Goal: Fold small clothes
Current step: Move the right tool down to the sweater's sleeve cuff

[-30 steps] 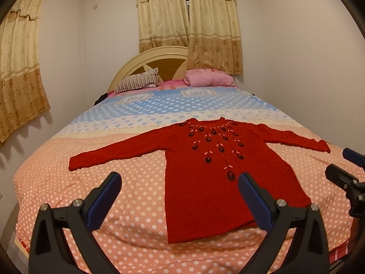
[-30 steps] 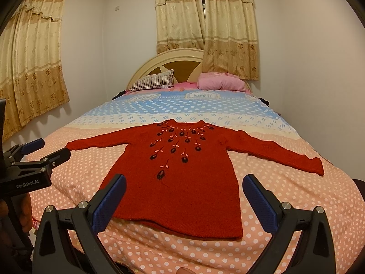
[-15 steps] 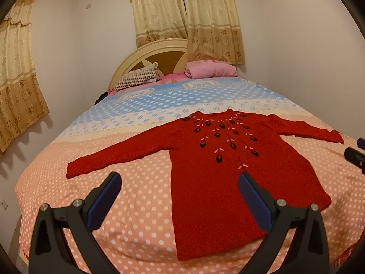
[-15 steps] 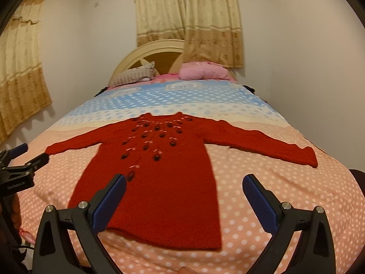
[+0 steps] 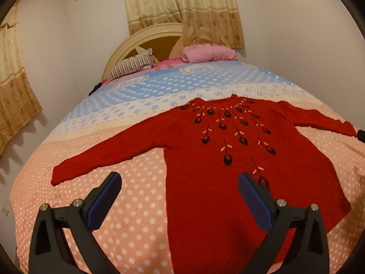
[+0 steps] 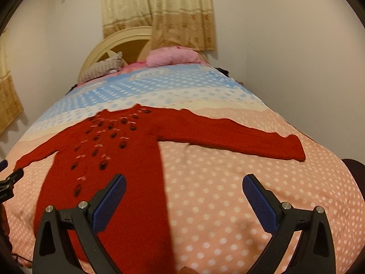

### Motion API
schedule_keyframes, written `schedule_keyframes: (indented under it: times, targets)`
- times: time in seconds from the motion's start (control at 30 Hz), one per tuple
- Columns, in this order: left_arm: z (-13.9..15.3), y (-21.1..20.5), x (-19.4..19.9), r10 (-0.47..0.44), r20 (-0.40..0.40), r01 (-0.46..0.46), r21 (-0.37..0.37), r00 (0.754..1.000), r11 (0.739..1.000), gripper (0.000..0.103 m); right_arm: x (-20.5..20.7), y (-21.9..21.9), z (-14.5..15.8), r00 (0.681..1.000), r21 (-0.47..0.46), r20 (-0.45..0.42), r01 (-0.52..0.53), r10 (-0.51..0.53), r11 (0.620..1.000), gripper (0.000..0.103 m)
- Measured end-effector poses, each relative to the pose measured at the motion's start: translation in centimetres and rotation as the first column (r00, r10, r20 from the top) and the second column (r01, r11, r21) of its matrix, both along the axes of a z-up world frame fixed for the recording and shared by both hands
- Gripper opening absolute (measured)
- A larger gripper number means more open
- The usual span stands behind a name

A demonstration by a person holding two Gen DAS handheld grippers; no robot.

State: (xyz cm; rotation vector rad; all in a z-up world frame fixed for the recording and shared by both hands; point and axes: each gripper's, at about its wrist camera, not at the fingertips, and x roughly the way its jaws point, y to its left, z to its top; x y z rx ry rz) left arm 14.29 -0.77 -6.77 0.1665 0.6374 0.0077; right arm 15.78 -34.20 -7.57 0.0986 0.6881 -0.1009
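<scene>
A small red knitted sweater [image 5: 228, 171] with dark embroidered flowers lies flat, face up, sleeves spread, on a dotted bedspread [image 5: 127, 205]. My left gripper [image 5: 180, 196] hovers open over the sweater's left side edge, nothing between its blue pads. The left sleeve cuff [image 5: 58, 175] lies ahead to its left. In the right wrist view the same sweater [image 6: 109, 159] fills the left half, and the right sleeve [image 6: 239, 139] stretches out to the right. My right gripper [image 6: 184, 196] is open above the right side edge of the body, holding nothing.
The bed has a cream headboard [image 5: 148, 43], a striped pillow [image 5: 132, 66] and a pink pillow [image 5: 209, 53] at the far end. White walls and beige curtains [image 5: 182, 6] surround it. The left gripper's tip [image 6: 10, 179] shows at the left edge of the right wrist view.
Both grippers have moved forward and lower over the bed, apart from each other; the sweater looms larger. The sweater has not moved. Both stay open.
</scene>
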Motion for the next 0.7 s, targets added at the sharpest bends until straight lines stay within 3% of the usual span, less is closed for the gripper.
schedule_keyframes:
  times: [0.23, 0.3, 0.7]
  targets:
    - [-1.9, -0.7, 3.9, -0.004, -0.035, 0.005, 0.019, 0.999, 1.0, 0.103, 3.3, -5.4, -2.8, 0.994, 0.052, -0.058, 0.094, -0.09, 0.994, 0.102]
    - [-2.2, -0.6, 5.0, -0.015, -0.042, 0.015, -0.006, 0.999, 1.0, 0.103, 4.1, -7.0, -3.4, 0.99, 0.061, -0.073, 0.122, -0.118, 0.991, 0.102]
    - [-4.4, -0.8, 11.3, 0.01, -0.076, -0.009, 0.007, 0.997, 1.0, 0.103, 7.2, -18.8, -5.8, 0.927, 0.101, -0.177, 0.35, -0.33, 0.931, 0.097]
